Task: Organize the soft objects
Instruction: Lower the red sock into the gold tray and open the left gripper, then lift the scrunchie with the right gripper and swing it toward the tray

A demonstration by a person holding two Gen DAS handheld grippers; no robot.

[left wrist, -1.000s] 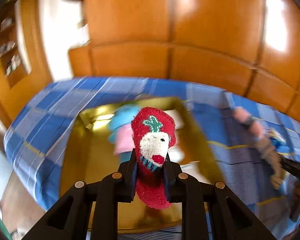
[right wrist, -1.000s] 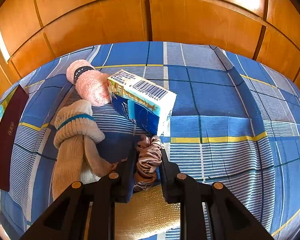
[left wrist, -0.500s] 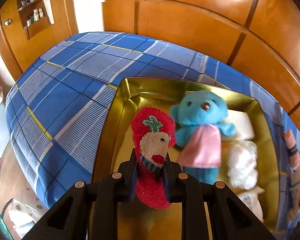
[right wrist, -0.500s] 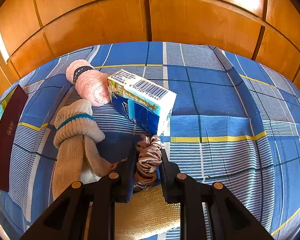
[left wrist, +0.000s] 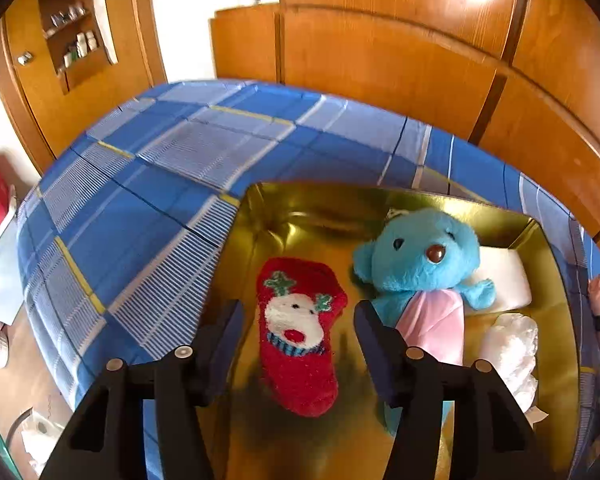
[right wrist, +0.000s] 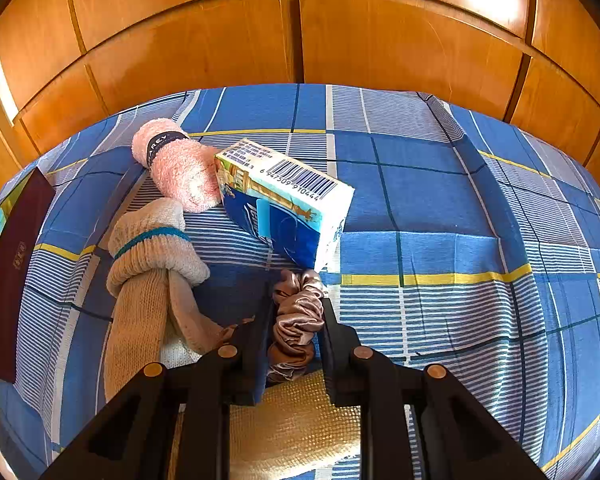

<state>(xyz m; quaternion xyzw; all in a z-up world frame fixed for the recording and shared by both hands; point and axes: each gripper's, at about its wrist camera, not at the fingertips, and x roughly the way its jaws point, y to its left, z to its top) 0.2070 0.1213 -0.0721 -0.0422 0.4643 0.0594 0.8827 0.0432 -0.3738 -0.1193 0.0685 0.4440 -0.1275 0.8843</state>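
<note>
Left gripper is opening as I watch, its jaws standing well apart with the red sock lying between them, neither pad touching it. That sock is fuzzy fleece, stocking-shaped, with a white reindeer face, red nose and green antlers, and it lies flat on the shiny gold floor of the tray. Just right of it I see the blue teddy, shaggy plush with a glossy brown nose and a pink quilted bib; behind it a white pillow-shaped pack, and near that a crinkly white bundle.

Over on my right gripper, the jaws are nearly closed and pinching the scrunchie, a gathered satin ring in dusty rose. It sits on the blue plaid bedcover, touching the near corner of the tissue pack, a soft plastic-wrapped block with a barcode; I read 6 947509 910444. Left of that lies the pink towel roll, fluffy terry, its dark band lettered, partly legible as "AREY". Nearer, the beige socks, ribbed knit with a teal stripe, are folded together. A woven straw-coloured mat lies under my fingers
</note>
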